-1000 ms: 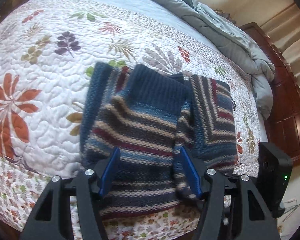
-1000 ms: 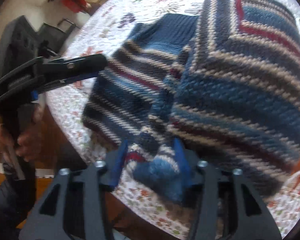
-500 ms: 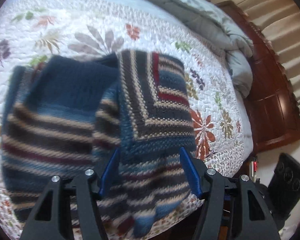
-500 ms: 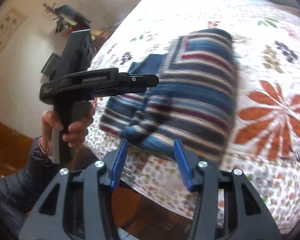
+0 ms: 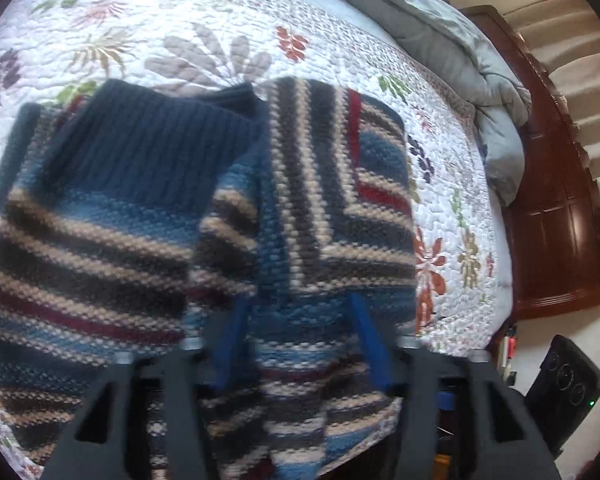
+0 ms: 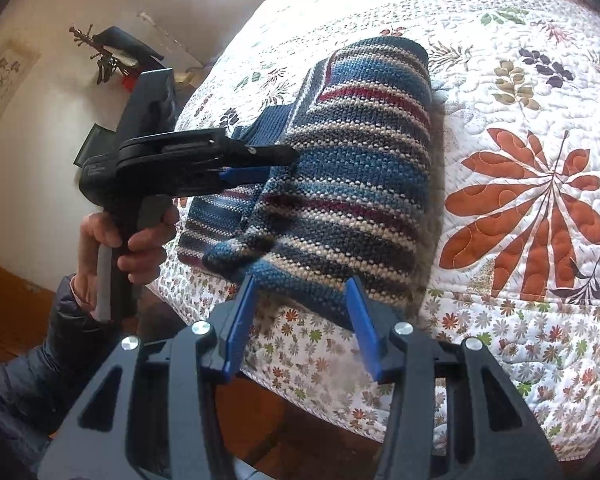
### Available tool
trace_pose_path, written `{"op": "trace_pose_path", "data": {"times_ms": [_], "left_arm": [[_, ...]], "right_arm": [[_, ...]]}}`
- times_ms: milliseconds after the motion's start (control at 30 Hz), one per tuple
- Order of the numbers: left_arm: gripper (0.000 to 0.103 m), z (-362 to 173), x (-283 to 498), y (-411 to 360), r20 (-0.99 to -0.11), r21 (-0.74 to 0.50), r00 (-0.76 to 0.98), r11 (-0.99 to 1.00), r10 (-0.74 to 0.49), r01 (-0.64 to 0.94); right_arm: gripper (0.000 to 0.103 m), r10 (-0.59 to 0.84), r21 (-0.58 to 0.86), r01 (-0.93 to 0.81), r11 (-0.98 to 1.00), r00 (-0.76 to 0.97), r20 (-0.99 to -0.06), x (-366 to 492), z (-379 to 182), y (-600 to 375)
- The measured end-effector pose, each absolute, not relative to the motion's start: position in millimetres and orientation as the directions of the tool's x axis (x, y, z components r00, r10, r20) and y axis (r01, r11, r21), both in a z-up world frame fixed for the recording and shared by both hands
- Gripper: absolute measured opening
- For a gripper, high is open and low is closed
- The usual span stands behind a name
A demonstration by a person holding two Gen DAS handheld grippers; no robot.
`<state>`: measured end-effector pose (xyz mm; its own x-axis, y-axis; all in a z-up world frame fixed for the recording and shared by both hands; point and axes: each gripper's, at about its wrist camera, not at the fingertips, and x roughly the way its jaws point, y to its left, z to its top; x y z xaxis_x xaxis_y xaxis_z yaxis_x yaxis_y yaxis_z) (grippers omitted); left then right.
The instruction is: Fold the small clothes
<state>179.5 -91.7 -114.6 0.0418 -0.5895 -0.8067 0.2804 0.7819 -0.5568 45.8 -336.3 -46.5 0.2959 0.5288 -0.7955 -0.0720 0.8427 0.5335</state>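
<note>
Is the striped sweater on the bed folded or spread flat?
Partly folded: the striped sweater has one side turned over its middle, and its blue ribbed hem lies doubled on top.

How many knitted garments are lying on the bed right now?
1. A single striped sweater lies folded near the quilt's front edge, its navy ribbed collar showing on top in the left wrist view. Anything beneath it or under the grey comforter would be hidden.

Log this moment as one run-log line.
stage: mid-fold | striped blue knitted sweater: partly folded on floral quilt | left gripper: open over sweater | right gripper: open, empty
</note>
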Motion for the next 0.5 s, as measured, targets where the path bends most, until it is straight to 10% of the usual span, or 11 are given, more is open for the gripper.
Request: {"op": "trace_pose_path", "data": {"times_ms": [200,333,500], "left_arm": [[0.068,-133,177,-96,-0.758,-0.633,-0.032,0.722,-0.652,0.28],[0.031,-130,174,-101,-0.767,-0.612,-0.008,0.728,-0.642,0.31],[0.018,-122,175,-72,-0.729,-0.661,0.03,0.715,-0.684,0.229]], "right_arm": [[0.047,0.522,0.528,-0.064,0.847,0.287,-0.803,50,-51,-335],[0.047,0.514,0.519,-0.063,0.852,0.282,-0.81,52,-52,-333],[0.047,0.512,0.523,-0.046,0.851,0.292,-0.808,56,-50,-335]]}}
